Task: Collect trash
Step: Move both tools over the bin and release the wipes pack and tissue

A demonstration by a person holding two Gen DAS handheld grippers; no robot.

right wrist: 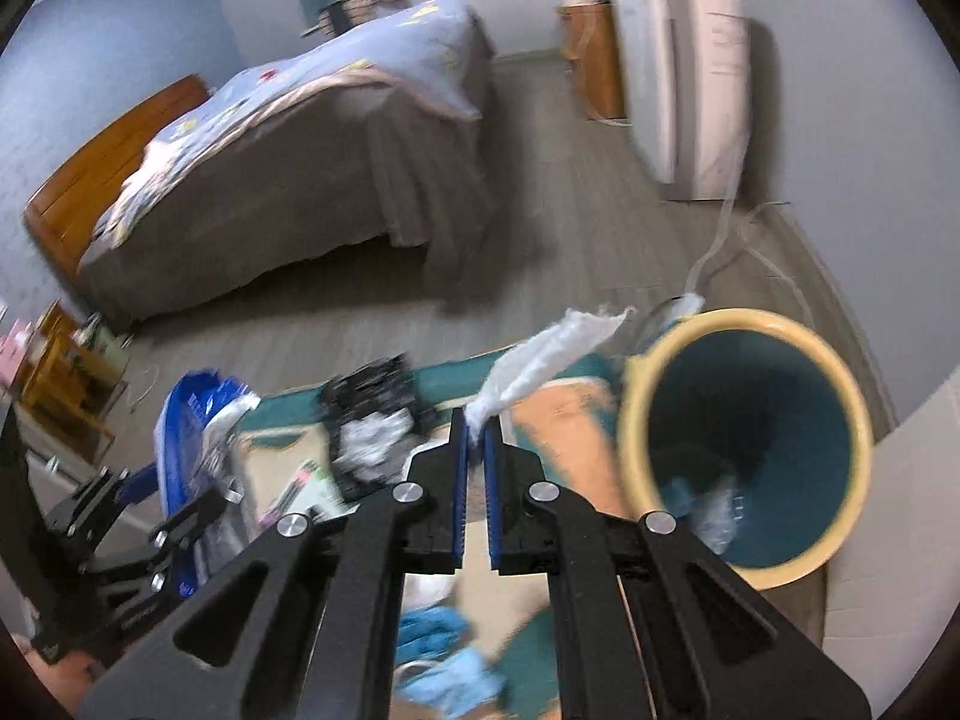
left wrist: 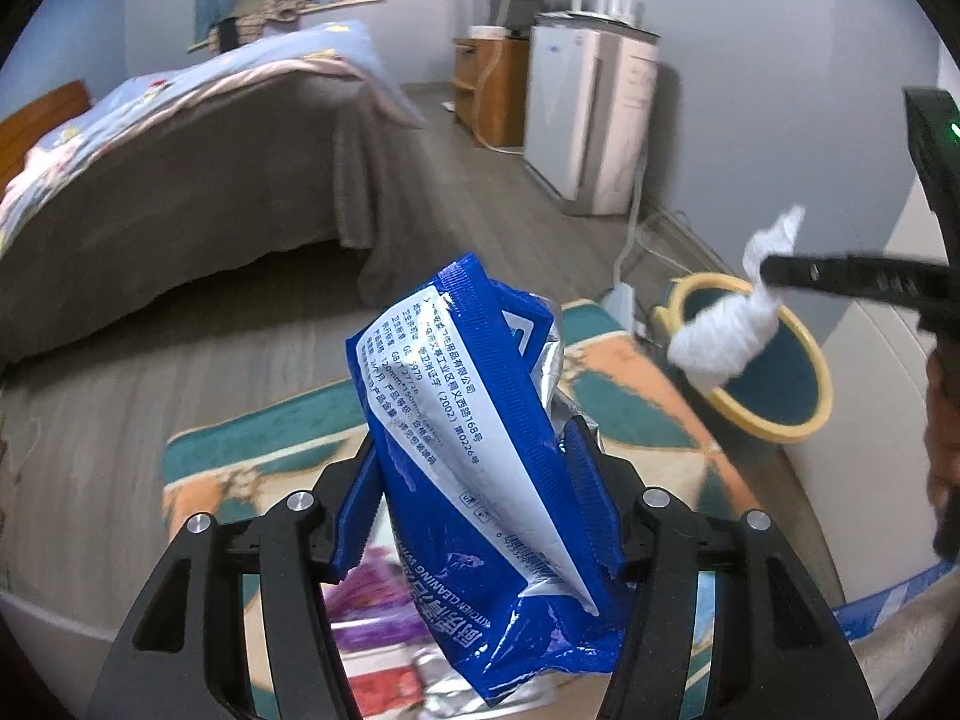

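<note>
My left gripper point(left wrist: 474, 462) is shut on a blue and white wipes packet point(left wrist: 474, 480) and holds it upright above the rug. The packet and left gripper also show at the left of the right wrist view point(right wrist: 192, 420). My right gripper point(right wrist: 478, 420) is shut on a crumpled white tissue point(right wrist: 552, 354). In the left wrist view the right gripper point(left wrist: 774, 273) holds the tissue point(left wrist: 726, 336) just over the rim of the yellow bin point(left wrist: 822, 396). The yellow bin point(right wrist: 852, 420) has a teal inside with some trash at the bottom.
A patterned teal and orange rug point(left wrist: 630, 390) lies on the wood floor. More litter lies on it: a black wrapper point(right wrist: 372, 414), blue scraps point(right wrist: 438, 654), a purple packet point(left wrist: 372, 600). A bed point(left wrist: 180, 168) stands behind, a white appliance point(left wrist: 588, 120) at the right wall.
</note>
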